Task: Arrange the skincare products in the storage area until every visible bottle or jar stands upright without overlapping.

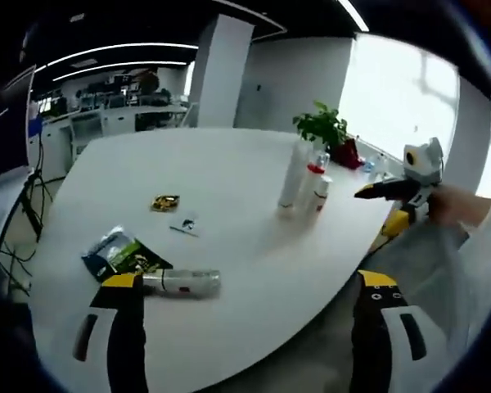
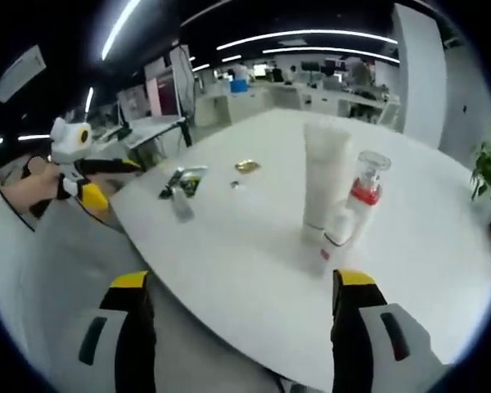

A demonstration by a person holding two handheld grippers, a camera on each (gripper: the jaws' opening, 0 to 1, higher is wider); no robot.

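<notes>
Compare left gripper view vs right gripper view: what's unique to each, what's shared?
Left gripper view alone: the potted plant in full beyond the standing bottles, a person's hand holding the right gripper.

Right gripper view alone: the left gripper at the table edge, desks in the background.

Shared: white table, tall white tube and red-collared pump bottle upright, clear bottle lying flat, green packet, gold wrapper.

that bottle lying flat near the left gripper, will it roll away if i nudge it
Probably. The bottle lies on its side on the smooth white table, and its body looks round, so a sideways nudge would likely roll it. It looks clear, perhaps light plastic, so it may skid easily. Gripping across the body seems safer.
</notes>
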